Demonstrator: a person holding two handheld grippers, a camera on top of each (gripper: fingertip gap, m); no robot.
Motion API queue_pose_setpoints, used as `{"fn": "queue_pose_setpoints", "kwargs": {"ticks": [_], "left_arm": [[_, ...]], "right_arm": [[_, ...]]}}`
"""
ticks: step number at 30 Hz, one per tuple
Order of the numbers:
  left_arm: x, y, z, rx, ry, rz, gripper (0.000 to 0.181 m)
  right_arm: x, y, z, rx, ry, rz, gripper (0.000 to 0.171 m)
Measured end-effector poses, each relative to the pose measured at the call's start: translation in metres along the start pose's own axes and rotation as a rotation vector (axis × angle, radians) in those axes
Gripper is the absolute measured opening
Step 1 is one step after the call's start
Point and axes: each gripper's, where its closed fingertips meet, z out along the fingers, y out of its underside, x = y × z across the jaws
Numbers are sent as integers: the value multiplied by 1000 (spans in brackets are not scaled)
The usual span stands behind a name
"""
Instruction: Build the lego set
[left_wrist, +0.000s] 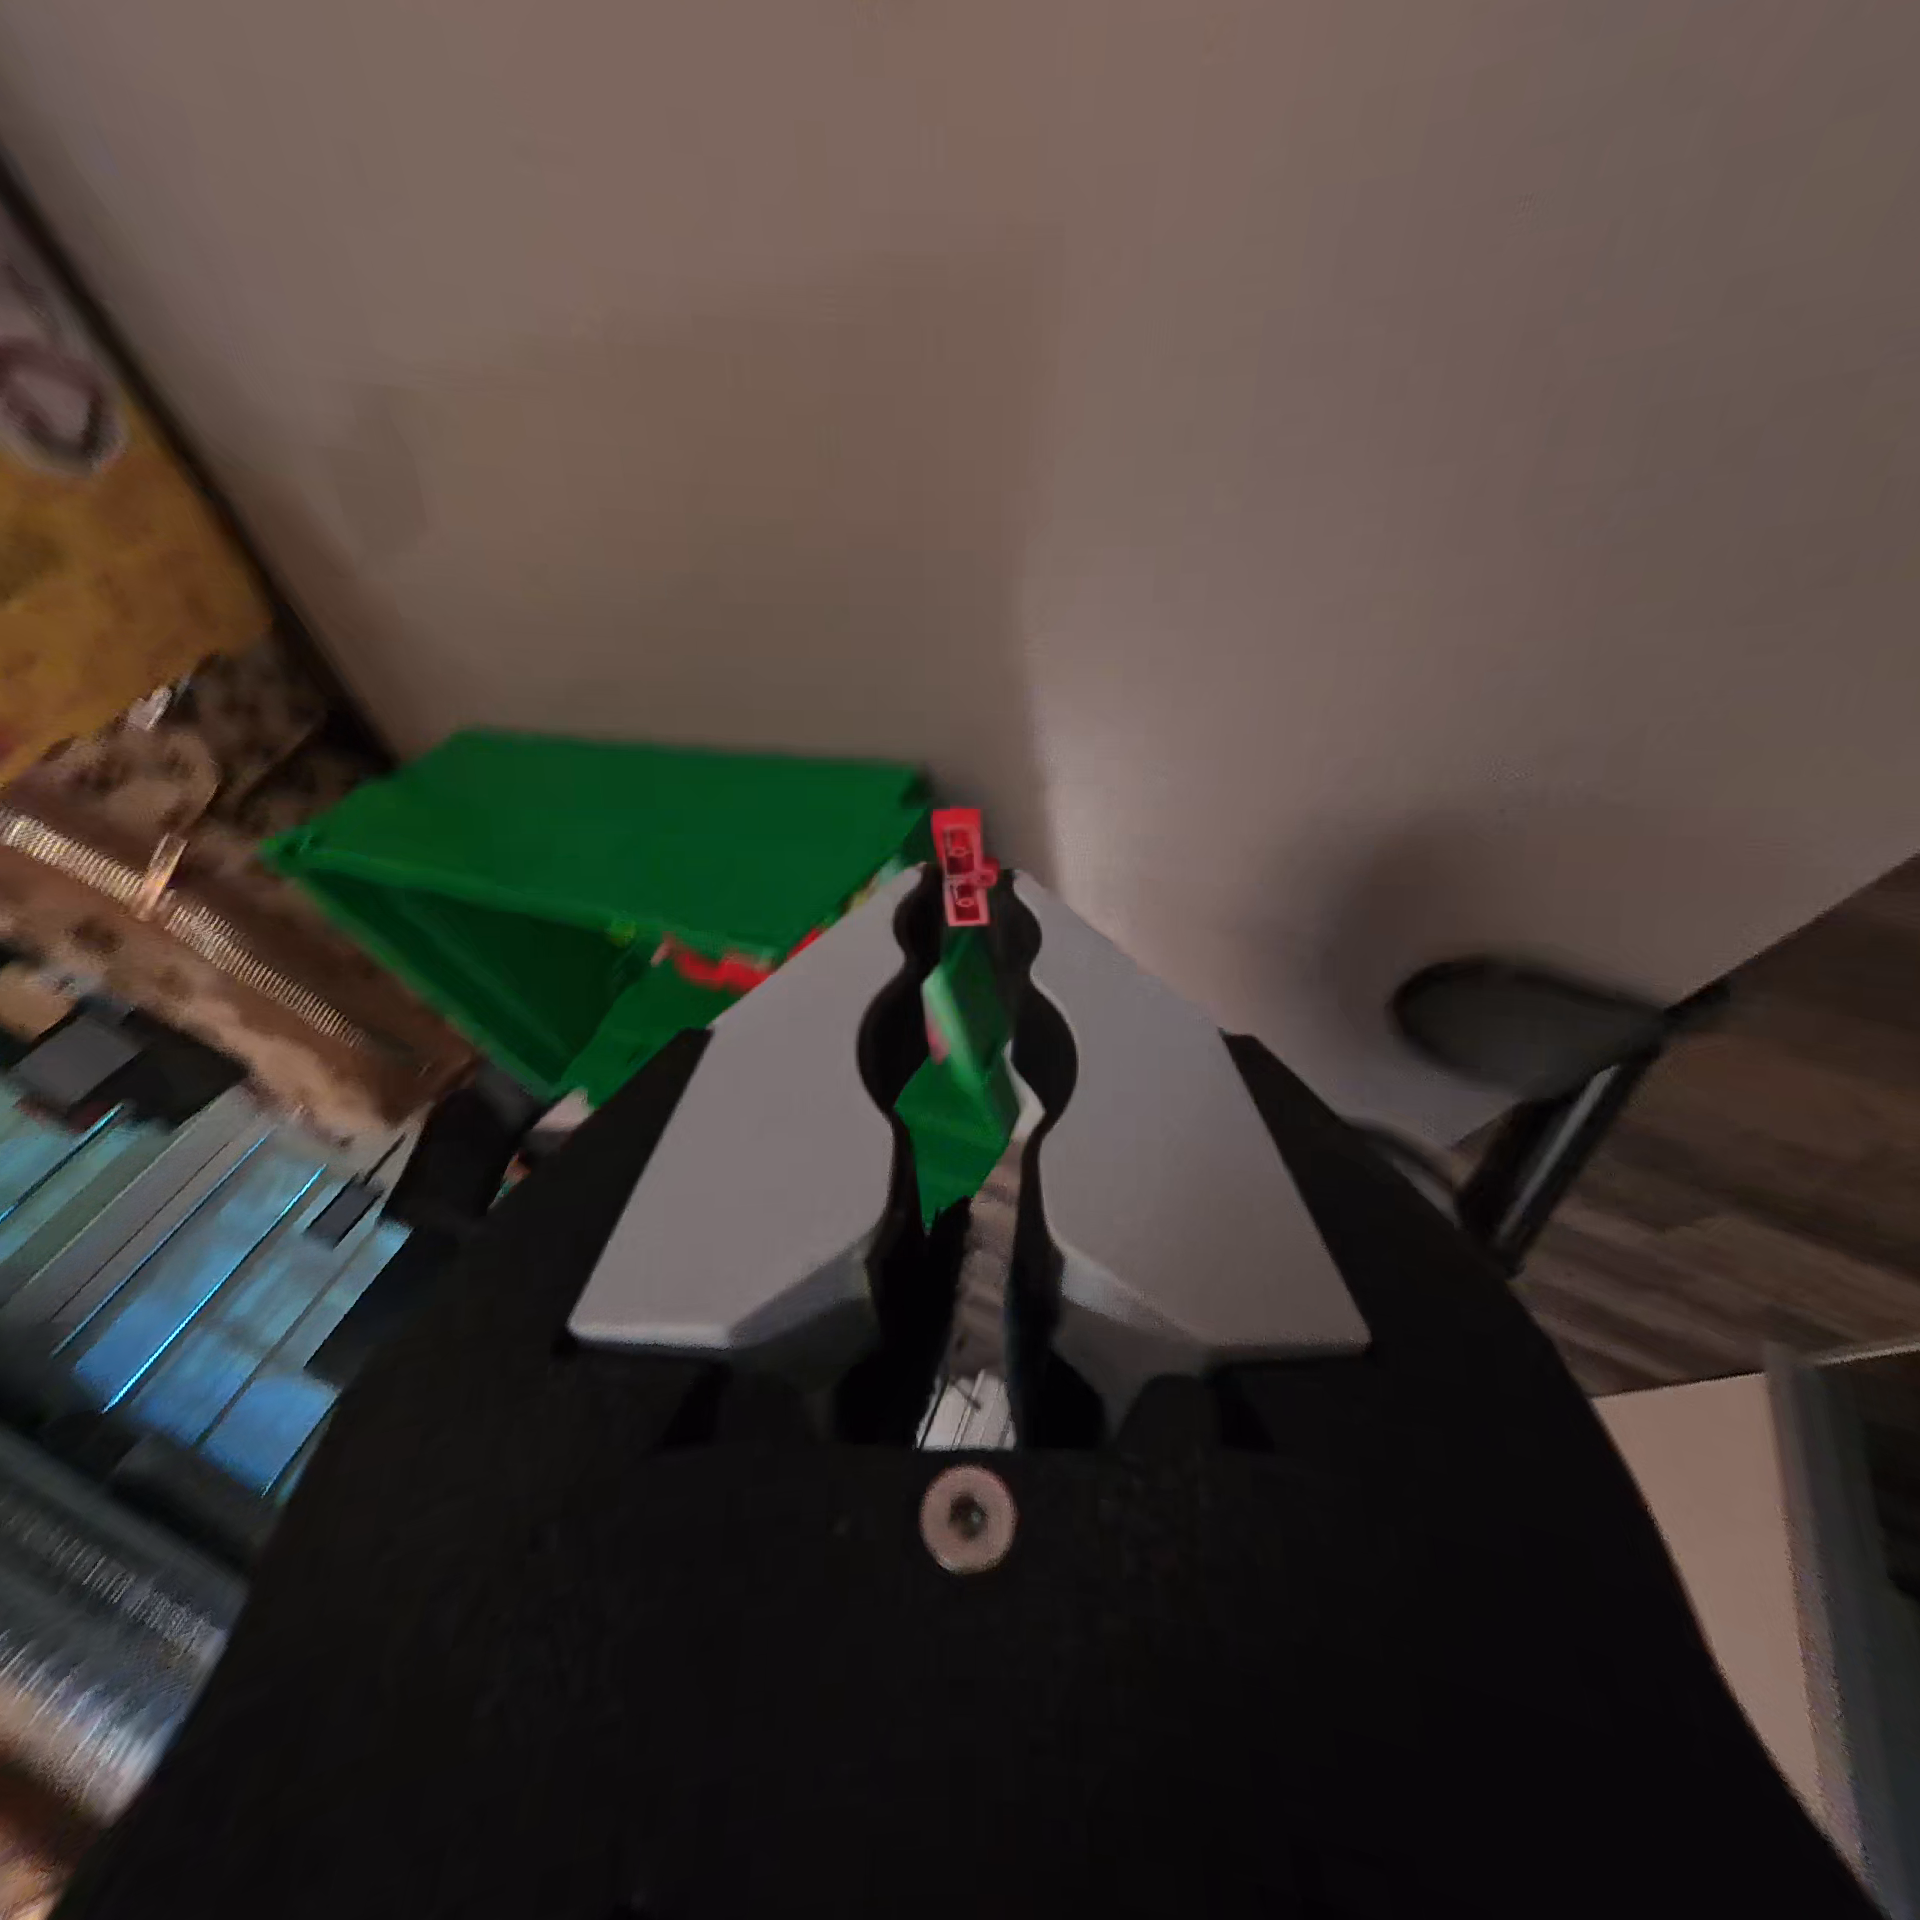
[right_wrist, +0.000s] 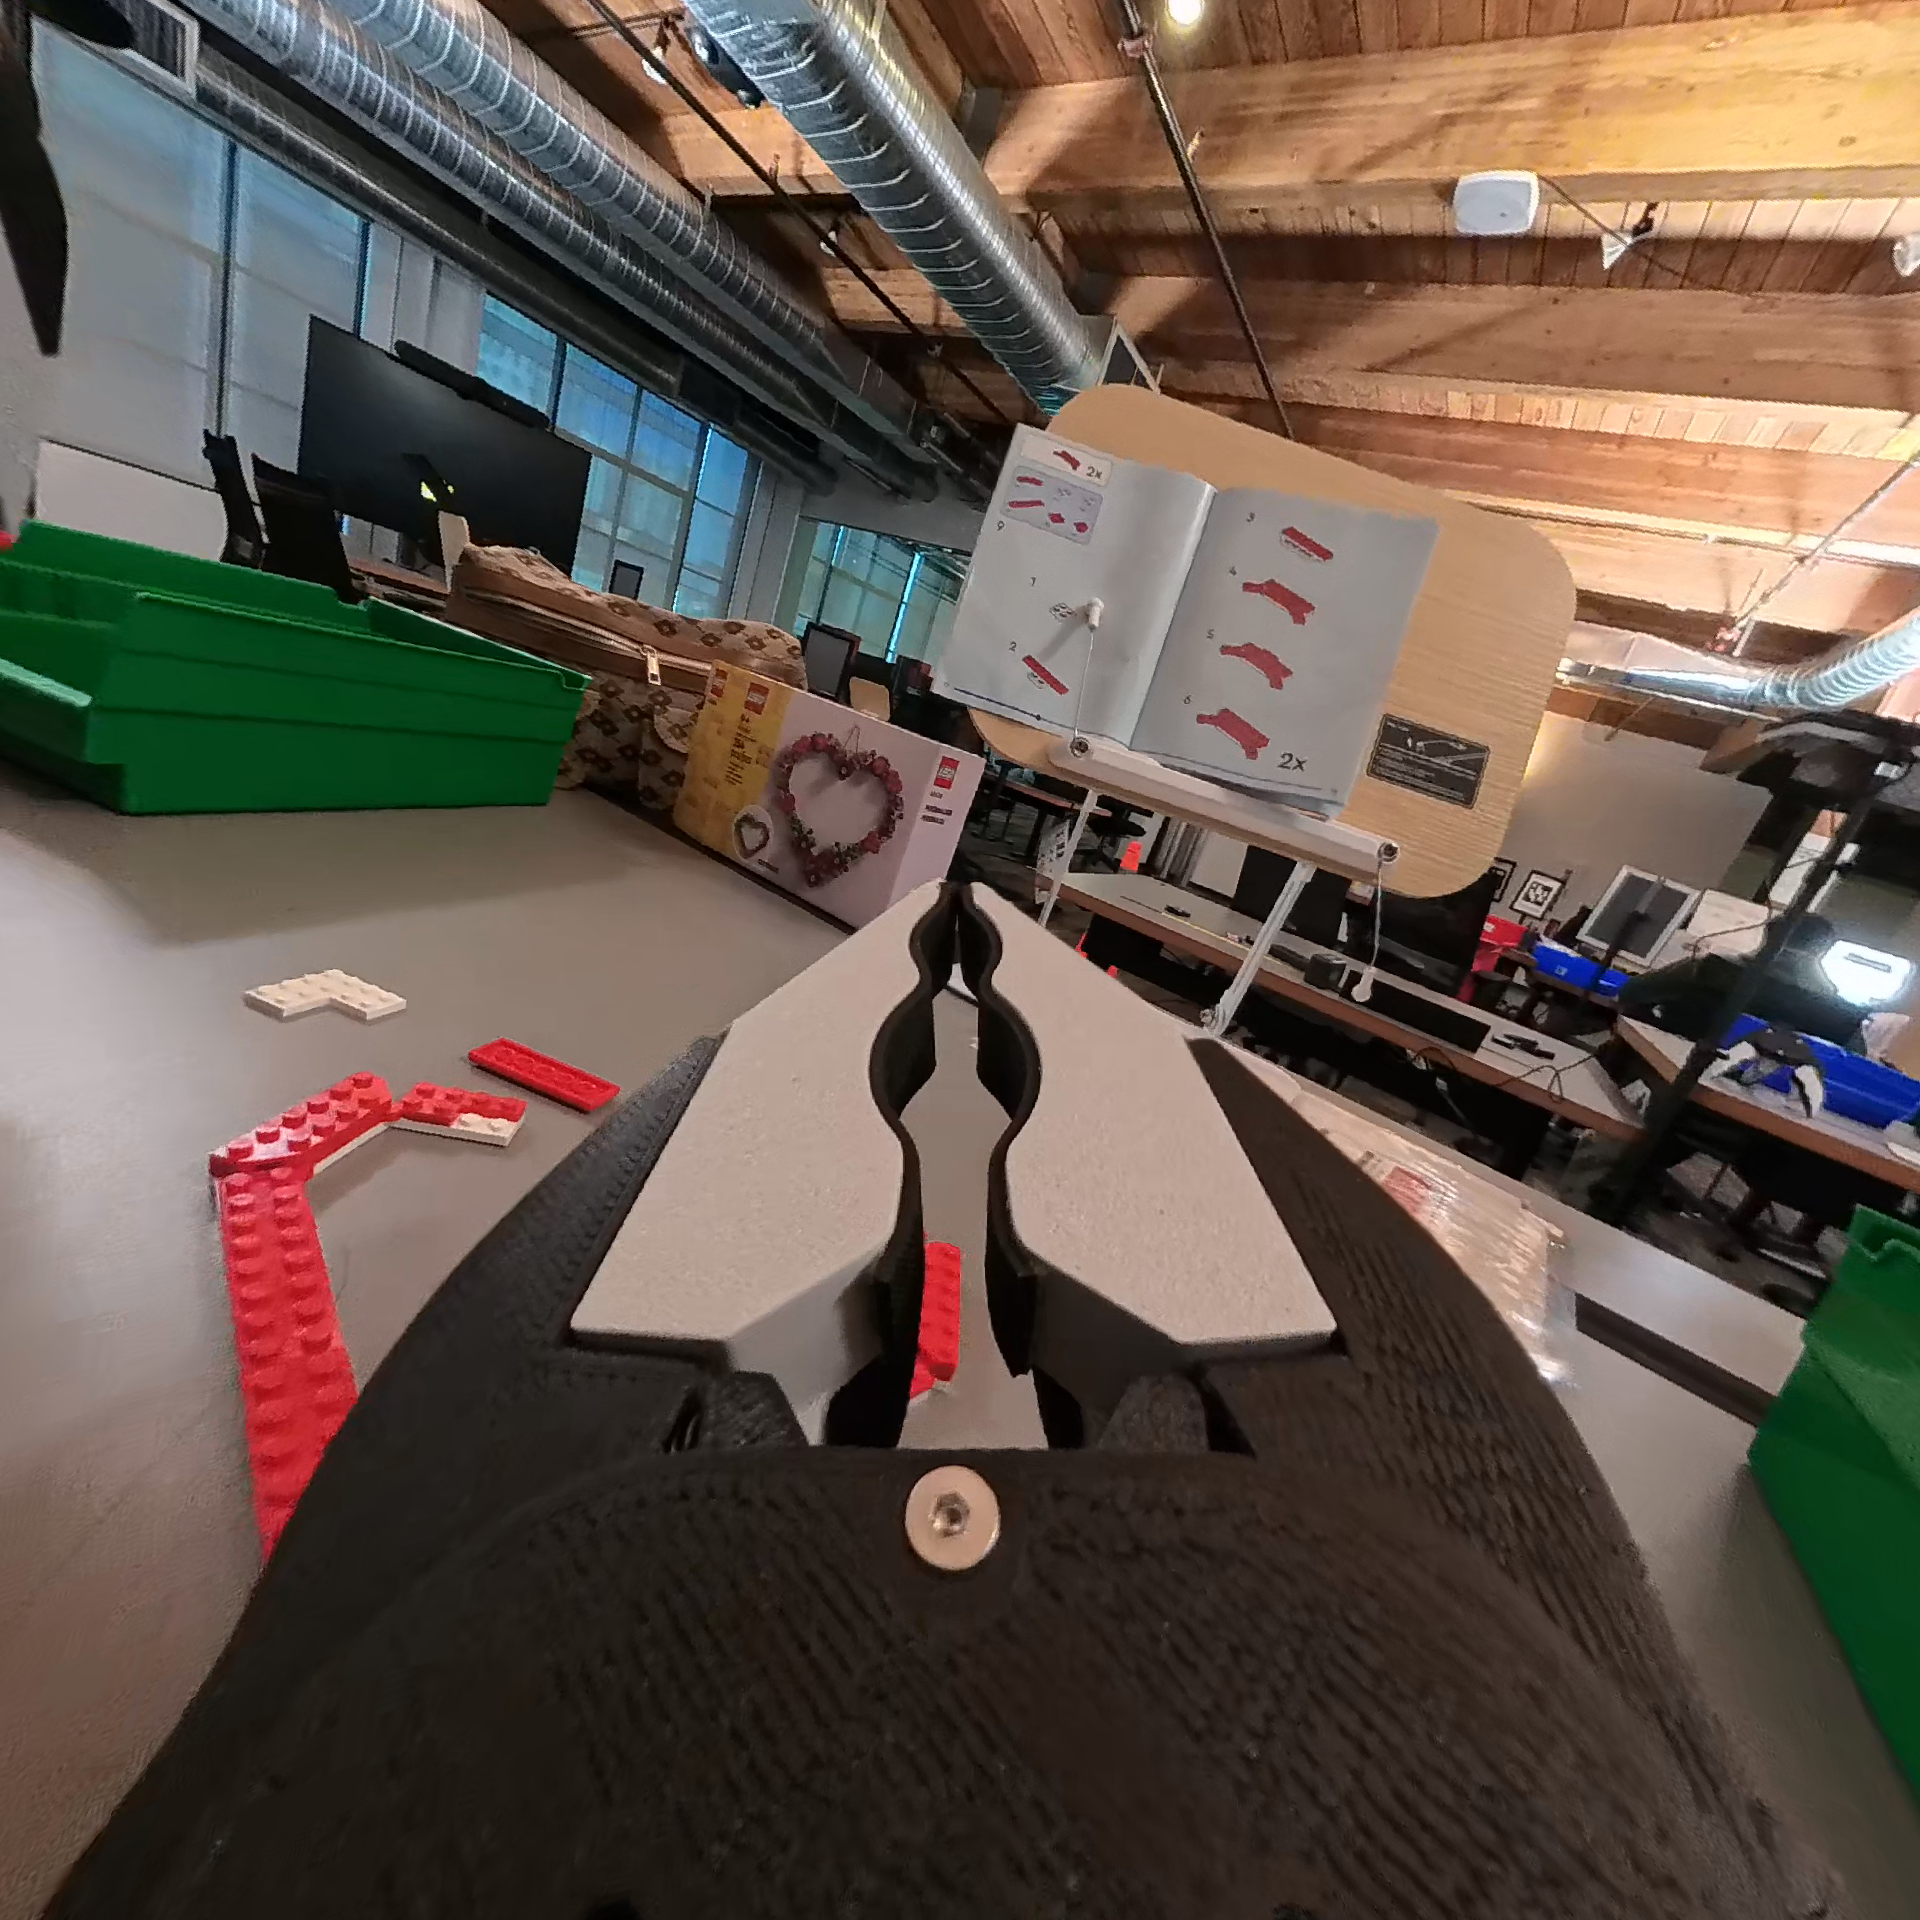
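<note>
Left wrist view: left tongs (left_wrist: 966, 883) pinching red brick (left_wrist: 962, 868) | right tongs (right_wrist: 958, 902) pressed together, empty

Black textured gripper bodies, grey wedge fingers (right_wrist: 790, 1132) with wavy black pads, silver screw (right_wrist: 952, 1519).

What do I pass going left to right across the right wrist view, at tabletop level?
Green trays → red plate assembly → white corner plate → loose red plate → set box → right gripper → instruction booklet → green bin.
</note>
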Motion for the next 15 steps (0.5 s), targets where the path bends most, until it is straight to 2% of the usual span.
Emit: {"fn": "queue_pose_setpoints", "kwargs": {"ticks": [4, 7, 10, 15], "left_arm": [[41, -65, 5, 97, 142, 26, 8], [59, -101, 11, 169, 240, 13, 8], [66, -121, 19, 215, 312, -44, 8], [77, -136, 34, 238, 385, -81, 8]], "right_arm": [[-3, 1, -2, -8, -4, -56, 0], [-6, 4, -2, -22, -6, -105, 0], [-9, 4, -2, -26, -15, -120, 0], [-14, 6, -2, -37, -29, -157, 0]]}}
